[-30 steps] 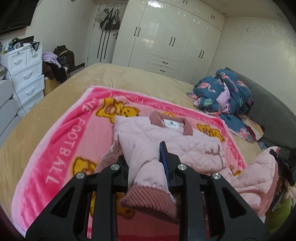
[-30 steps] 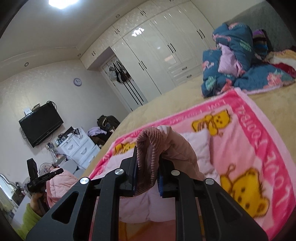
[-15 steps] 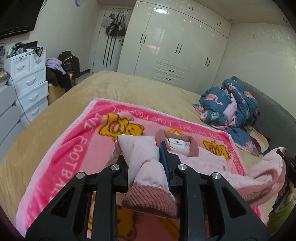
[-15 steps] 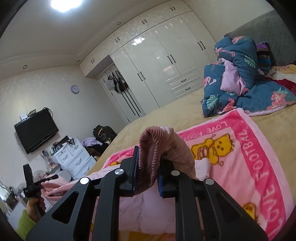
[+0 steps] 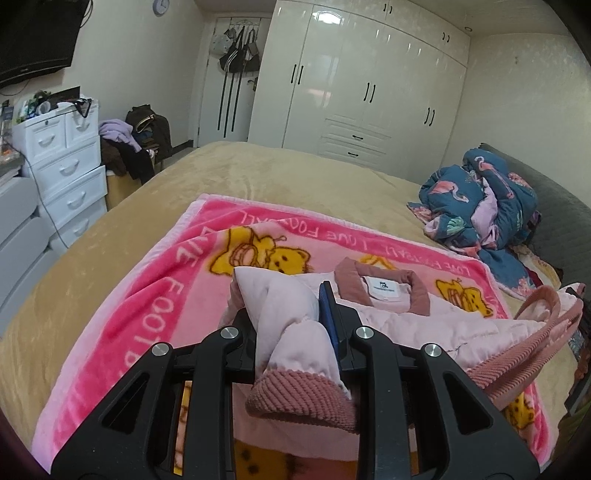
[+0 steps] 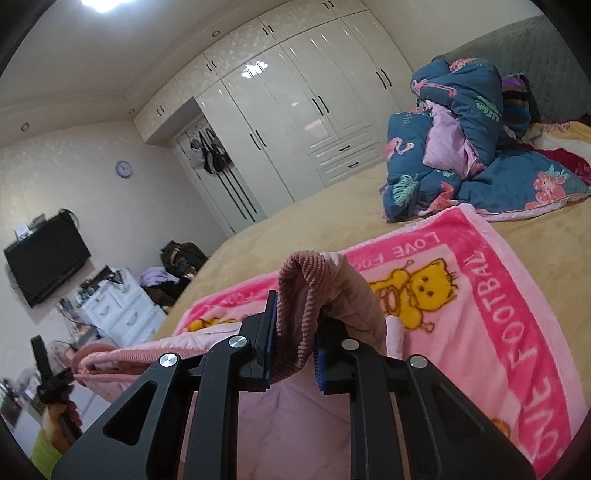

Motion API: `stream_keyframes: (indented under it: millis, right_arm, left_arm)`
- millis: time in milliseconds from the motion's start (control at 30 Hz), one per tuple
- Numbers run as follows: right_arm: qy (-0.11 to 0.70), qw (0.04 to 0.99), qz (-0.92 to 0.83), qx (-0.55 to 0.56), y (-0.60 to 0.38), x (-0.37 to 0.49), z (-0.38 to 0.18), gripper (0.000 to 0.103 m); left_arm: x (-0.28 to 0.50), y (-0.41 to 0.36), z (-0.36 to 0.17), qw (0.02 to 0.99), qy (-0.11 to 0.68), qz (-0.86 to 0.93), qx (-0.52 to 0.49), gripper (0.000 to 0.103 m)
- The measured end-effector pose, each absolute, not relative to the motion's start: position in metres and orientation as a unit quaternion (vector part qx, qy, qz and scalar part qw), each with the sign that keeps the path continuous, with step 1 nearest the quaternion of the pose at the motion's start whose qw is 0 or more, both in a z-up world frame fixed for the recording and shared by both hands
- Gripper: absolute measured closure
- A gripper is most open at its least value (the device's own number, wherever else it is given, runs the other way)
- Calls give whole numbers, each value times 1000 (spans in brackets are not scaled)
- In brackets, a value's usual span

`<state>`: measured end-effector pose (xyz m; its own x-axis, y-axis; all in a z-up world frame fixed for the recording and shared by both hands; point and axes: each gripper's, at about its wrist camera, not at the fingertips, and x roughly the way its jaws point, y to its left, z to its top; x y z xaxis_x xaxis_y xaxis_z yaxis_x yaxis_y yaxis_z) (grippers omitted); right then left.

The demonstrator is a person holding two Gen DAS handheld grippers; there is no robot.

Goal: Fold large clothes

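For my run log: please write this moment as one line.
left hand-held gripper: jaws opening, jacket hem between | right hand-held gripper: shut on hem | blanket underneath

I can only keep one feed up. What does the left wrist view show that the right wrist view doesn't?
Only the left wrist view: the jacket's collar with its white label, and the left gripper, jaws opening with jacket fabric and ribbed hem between them.
Only the right wrist view: the right gripper shut on the ribbed hem, and the ceiling light.
Both: pink jacket, bear blanket, tan bed, flamingo quilt, wardrobe, TV, clock.
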<state>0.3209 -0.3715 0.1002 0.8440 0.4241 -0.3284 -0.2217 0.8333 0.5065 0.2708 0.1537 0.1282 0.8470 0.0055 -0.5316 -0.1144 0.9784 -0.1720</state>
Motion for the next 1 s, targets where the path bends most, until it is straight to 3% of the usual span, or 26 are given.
stream_keyframes:
  millis: [467, 567, 633, 800, 1000]
  right_arm:
    - [261, 932, 128, 217, -361, 372, 53, 88]
    - [277, 930, 112, 212, -359, 384, 40, 88]
    - [288, 929, 101, 209, -357, 392, 31, 88]
    - [311, 928, 82, 186, -348, 411, 10, 88]
    - [331, 921, 72, 192, -344, 427, -2, 87]
  left_arm:
    - [292, 159, 87, 951, 272, 42, -138, 77]
    - [292, 155, 79, 951, 263, 55, -155, 65]
    - [292, 149, 77, 952, 254, 53, -164, 39]
    - [286, 133, 83, 962, 222, 52, -151, 10]
    - [278, 138, 82, 971, 208, 64, -100, 9]
